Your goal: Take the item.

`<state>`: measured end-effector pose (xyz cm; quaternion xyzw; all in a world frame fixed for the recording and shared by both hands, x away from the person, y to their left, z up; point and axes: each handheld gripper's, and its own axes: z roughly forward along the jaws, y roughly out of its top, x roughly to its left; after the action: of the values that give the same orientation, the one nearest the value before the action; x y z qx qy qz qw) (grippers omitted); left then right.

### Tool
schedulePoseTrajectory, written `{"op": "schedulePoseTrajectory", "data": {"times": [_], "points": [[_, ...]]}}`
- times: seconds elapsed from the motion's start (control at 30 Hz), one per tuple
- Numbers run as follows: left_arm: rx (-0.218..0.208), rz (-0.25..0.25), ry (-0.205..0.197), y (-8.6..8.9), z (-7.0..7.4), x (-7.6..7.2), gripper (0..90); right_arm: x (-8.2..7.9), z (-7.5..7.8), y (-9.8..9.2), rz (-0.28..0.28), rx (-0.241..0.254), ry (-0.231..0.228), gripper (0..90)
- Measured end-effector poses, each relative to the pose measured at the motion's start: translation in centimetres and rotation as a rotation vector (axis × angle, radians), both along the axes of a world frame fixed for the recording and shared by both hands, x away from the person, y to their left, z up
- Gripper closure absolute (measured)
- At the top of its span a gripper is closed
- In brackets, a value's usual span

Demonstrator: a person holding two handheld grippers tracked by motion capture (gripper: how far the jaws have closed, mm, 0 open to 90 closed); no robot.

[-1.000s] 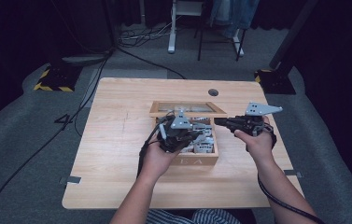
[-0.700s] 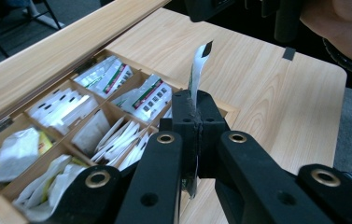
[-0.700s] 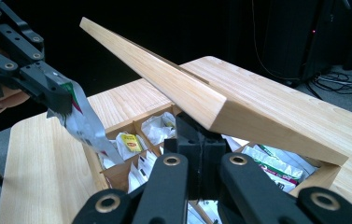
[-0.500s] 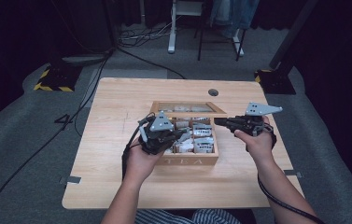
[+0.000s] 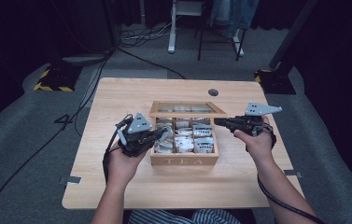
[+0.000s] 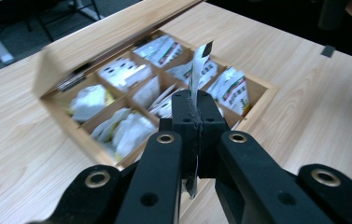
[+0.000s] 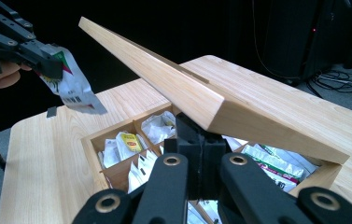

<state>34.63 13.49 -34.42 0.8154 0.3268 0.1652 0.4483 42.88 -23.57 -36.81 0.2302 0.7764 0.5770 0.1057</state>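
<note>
A wooden tea box (image 5: 184, 161) marked TEA stands mid-table, its compartments holding several tea packets (image 5: 197, 140). The glass-paned lid (image 5: 187, 108) is raised at the back. My left gripper (image 5: 162, 134) hovers over the box's left edge, shut on a white tea packet (image 6: 200, 60) that sticks up edge-on between the jaws. From the right gripper view that packet (image 7: 73, 91) hangs from the left gripper (image 7: 47, 65) at upper left. My right gripper (image 5: 218, 122) is at the box's right side, jaws shut, its tip (image 7: 200, 135) under the tilted lid (image 7: 187, 88), which rests on it.
Bare tabletop (image 5: 113, 102) lies left of and in front of the box. A round cable hole (image 5: 213, 92) sits near the far edge. Beyond the table are a black-and-yellow floor base (image 5: 52, 79), cables and white furniture legs (image 5: 171, 28).
My left gripper has carried the packet leftward, from above the middle of the box to its left edge. The right gripper and the lid have stayed put.
</note>
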Motion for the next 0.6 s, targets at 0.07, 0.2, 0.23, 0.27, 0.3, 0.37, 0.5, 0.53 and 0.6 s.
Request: {"op": "schedulePoseTrajectory", "data": {"times": [0.07, 0.2, 0.23, 0.27, 0.3, 0.37, 0.5, 0.53, 0.6], "points": [[-0.006, 0.013, 0.002, 0.7, 0.0, 0.0, 89.3, 0.0, 0.0, 0.0, 0.0, -0.001, -0.001, 90.0], [-0.001, 0.058, 0.019, 2.0, -0.3, 0.4, 89.3, 0.0, 0.0, 0.0, 0.0, -0.002, 0.0, 90.0], [-0.007, 0.072, 0.023, 2.3, -0.3, 0.4, 89.3, 0.0, 0.0, 0.0, 0.0, -0.002, 0.001, 90.0], [-0.01, 0.082, 0.023, 2.7, -0.4, 0.5, 89.3, 0.0, 0.0, 0.0, 0.0, -0.002, 0.001, 90.0], [-0.006, 0.096, 0.023, 3.0, -0.4, 0.5, 89.3, 0.0, 0.0, 0.0, 0.001, -0.001, 0.001, 90.0], [-0.003, 0.124, 0.026, 3.7, -0.6, 0.5, 89.3, 0.0, 0.0, 0.0, 0.001, 0.001, 0.0, 90.0], [0.013, 0.17, 0.044, 5.0, -1.3, 0.6, 89.3, 0.0, 0.0, 0.0, 0.001, 0.004, 0.003, 90.0], [0.009, 0.179, 0.047, 5.4, -1.6, 0.6, 89.3, 0.0, 0.0, 0.0, 0.0, 0.002, 0.003, 90.0], [-0.013, 0.21, 0.066, 6.0, -2.2, 0.7, 89.3, 0.0, 0.0, 0.0, -0.001, 0.002, 0.003, 90.0]]}}
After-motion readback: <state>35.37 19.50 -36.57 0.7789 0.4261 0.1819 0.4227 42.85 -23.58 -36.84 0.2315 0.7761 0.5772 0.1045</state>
